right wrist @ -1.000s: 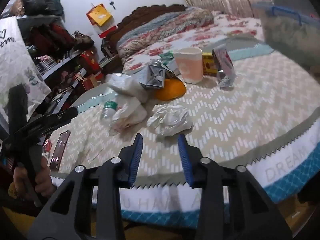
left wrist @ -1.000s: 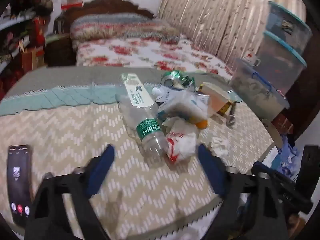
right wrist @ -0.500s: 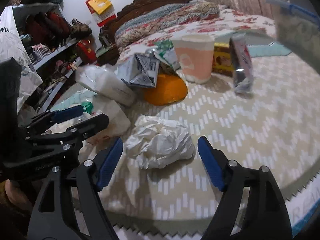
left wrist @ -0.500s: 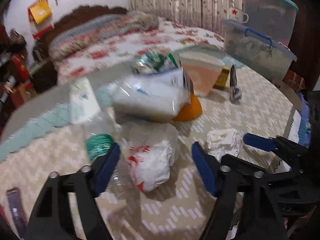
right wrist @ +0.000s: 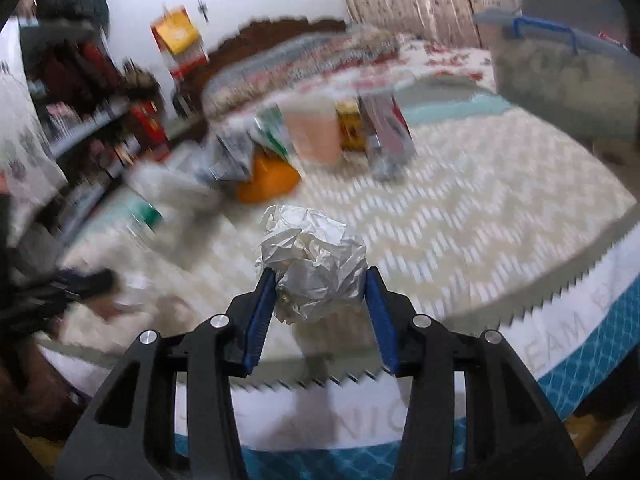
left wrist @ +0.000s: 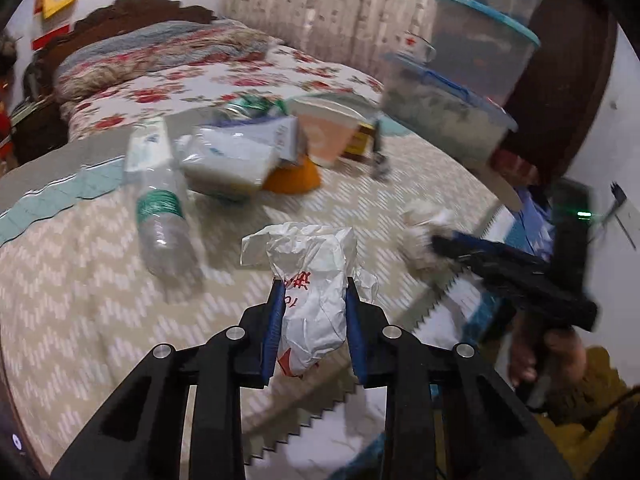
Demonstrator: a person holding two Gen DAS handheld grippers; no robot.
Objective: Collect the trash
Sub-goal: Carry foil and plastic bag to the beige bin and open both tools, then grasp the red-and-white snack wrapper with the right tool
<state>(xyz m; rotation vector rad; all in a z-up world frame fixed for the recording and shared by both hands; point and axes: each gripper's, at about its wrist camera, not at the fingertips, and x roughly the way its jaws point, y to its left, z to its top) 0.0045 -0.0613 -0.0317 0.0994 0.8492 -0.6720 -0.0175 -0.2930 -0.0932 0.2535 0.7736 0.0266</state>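
Pick-up step in hand: left gripper [left wrist: 313, 300] fingers just closed on the white wrapper with red print [left wrist: 310, 280], right gripper [right wrist: 320, 294] fingers just narrowed around the crumpled foil ball [right wrist: 312, 264], both at the table [left wrist: 100, 300] near edge. Next, probably: lift clear, carry to a bin, none in view

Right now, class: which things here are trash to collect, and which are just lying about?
Trash:
- white plastic bag in left gripper
- crumpled paper ball in right gripper
- plastic bottle
- paper cup

Lying about:
- storage boxes
- pillow
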